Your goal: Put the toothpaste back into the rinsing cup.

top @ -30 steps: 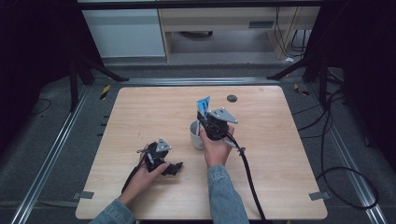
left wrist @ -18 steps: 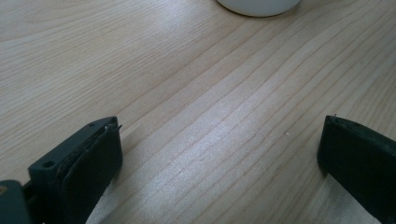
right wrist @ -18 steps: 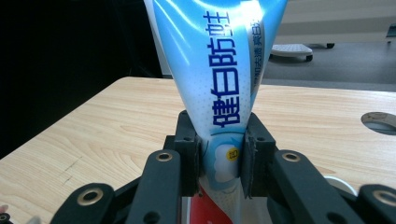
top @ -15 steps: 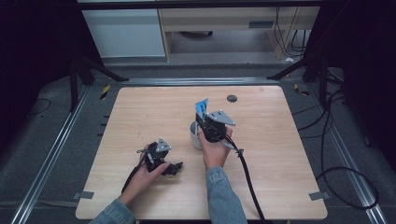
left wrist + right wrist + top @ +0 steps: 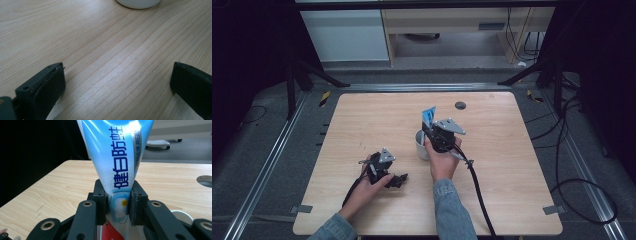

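Observation:
A blue-and-white toothpaste tube [image 5: 117,162] with dark blue lettering stands upright, pinched between the jaws of my right gripper [image 5: 117,203]. In the high view that right gripper [image 5: 432,131] holds the toothpaste tube [image 5: 428,115] over a white cup [image 5: 421,144] near the table's middle. The cup's rim [image 5: 183,216] shows just below the jaws. My left gripper [image 5: 398,180] rests low near the front left of the table, jaws wide apart with bare wood between them. In the left gripper view, the left gripper [image 5: 117,82] faces the white cup [image 5: 138,3], whose base sits at the top edge.
The wooden table [image 5: 362,120] has a round cable hole [image 5: 460,105] at the back right. Black cables [image 5: 477,185] trail from both grippers toward the front edge. Metal rails and floor cables surround the table.
The right gripper with the tube has shifted slightly left and toward the cup. The left gripper has stayed where it was.

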